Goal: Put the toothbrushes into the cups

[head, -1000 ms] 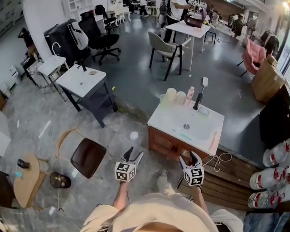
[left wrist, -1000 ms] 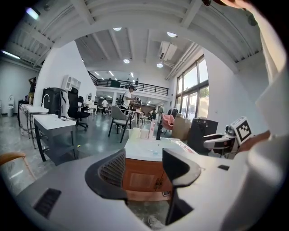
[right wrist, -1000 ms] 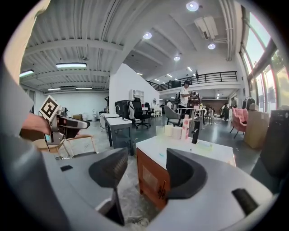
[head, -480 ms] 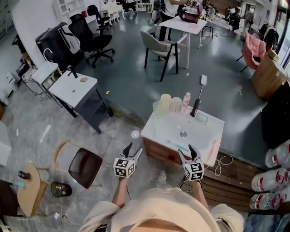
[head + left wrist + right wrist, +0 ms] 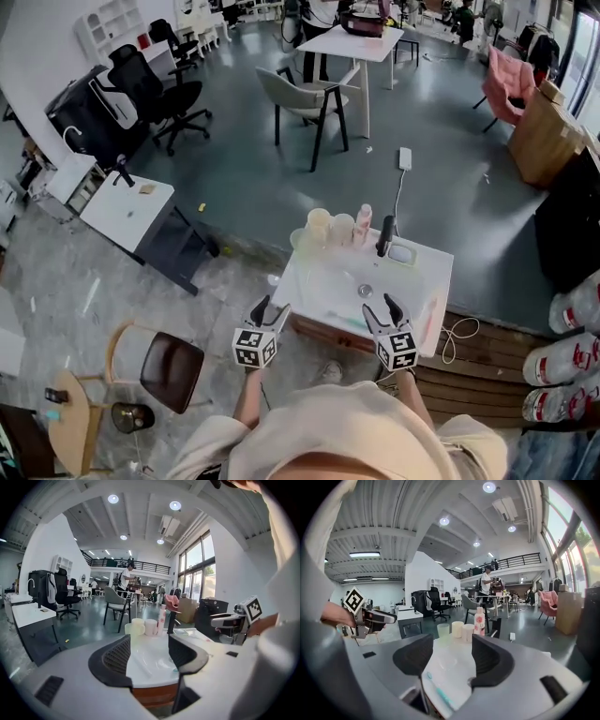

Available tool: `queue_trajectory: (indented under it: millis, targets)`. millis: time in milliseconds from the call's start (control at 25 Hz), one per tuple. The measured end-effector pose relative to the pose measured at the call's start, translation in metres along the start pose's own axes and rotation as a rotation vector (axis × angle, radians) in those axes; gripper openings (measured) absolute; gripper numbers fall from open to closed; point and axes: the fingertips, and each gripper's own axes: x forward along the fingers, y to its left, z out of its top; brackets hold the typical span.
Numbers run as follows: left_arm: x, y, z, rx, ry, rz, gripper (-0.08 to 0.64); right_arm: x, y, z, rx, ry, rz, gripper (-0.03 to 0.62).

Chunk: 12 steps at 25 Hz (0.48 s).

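A white sink counter (image 5: pixel 417 272) stands on a wooden cabinet. At its back edge are a pale green cup (image 5: pixel 301 240) and two cream cups (image 5: pixel 319 224) (image 5: pixel 342 228). A teal toothbrush (image 5: pixel 352 320) lies near the front edge and shows close under the right jaws (image 5: pixel 438 692). A pink toothbrush (image 5: pixel 433 314) lies along the right side. My left gripper (image 5: pixel 265 312) hangs open and empty just short of the counter's front left. My right gripper (image 5: pixel 380 312) is over the front edge, its jaws closing a little with nothing between them. The cups (image 5: pixel 138 626) (image 5: pixel 457 628) stand straight ahead of both grippers.
A pink bottle (image 5: pixel 363 223) and a black faucet (image 5: pixel 384 234) stand beside the cups. A brown-seated chair (image 5: pixel 172 371) is at the left, a second vanity (image 5: pixel 127 211) further left, water jugs (image 5: pixel 572 319) at the right. A cable (image 5: pixel 455 333) lies on the floor.
The person has walked up to the sink counter. Both grippers have travelled forward together and now reach its front edge. The cups and the toothbrushes lie as before.
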Motion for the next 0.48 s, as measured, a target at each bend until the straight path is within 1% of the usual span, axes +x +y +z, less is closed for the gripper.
queue_trajectory:
  millis: [120, 240, 360, 480]
  targets:
    - [0.023, -0.005, 0.006, 0.009, 0.0, -0.034, 0.252, 0.005, -0.014, 0.002, 0.0, -0.003, -0.021, 0.239]
    - [0.045, -0.01, 0.011, 0.021, 0.006, -0.08, 0.252, 0.008, -0.026, 0.004, 0.011, -0.006, -0.059, 0.239]
    - [0.066, -0.013, 0.016, 0.036, 0.015, -0.139, 0.252, 0.008, -0.034, -0.002, 0.03, 0.008, -0.113, 0.239]
    - [0.09, -0.016, 0.018, 0.057, 0.025, -0.217, 0.252, 0.006, -0.041, -0.007, 0.047, 0.022, -0.184, 0.239]
